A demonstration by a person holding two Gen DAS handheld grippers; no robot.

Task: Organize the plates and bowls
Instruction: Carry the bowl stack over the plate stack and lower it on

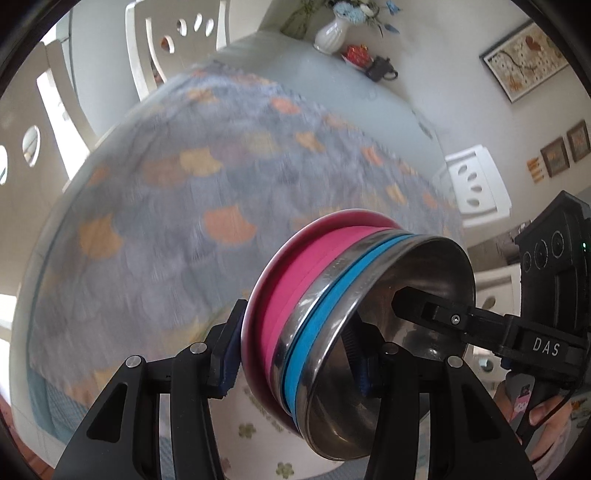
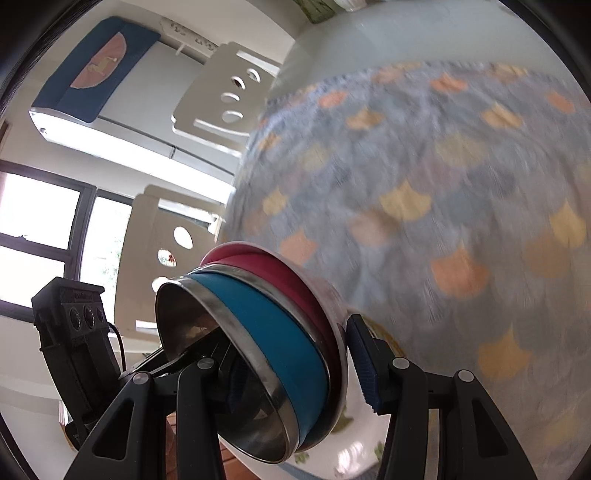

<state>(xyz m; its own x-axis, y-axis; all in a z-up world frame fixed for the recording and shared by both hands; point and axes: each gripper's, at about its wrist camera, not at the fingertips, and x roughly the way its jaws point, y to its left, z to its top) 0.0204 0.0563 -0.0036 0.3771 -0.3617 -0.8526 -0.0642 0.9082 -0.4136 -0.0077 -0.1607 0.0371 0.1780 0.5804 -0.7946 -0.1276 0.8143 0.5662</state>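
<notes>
Two nested steel bowls are held tilted on edge above the table: a blue-banded bowl inside a pink-banded bowl. My left gripper is shut on the stack, one pad outside the pink bowl, one inside the blue bowl. My right gripper grips the same stack from the other side; the blue bowl and pink bowl show there. A white flowered plate lies below.
A table with a blue-grey scale-patterned cloth spreads behind. A white vase, red item and dark teapot stand at its far end. White chairs surround it.
</notes>
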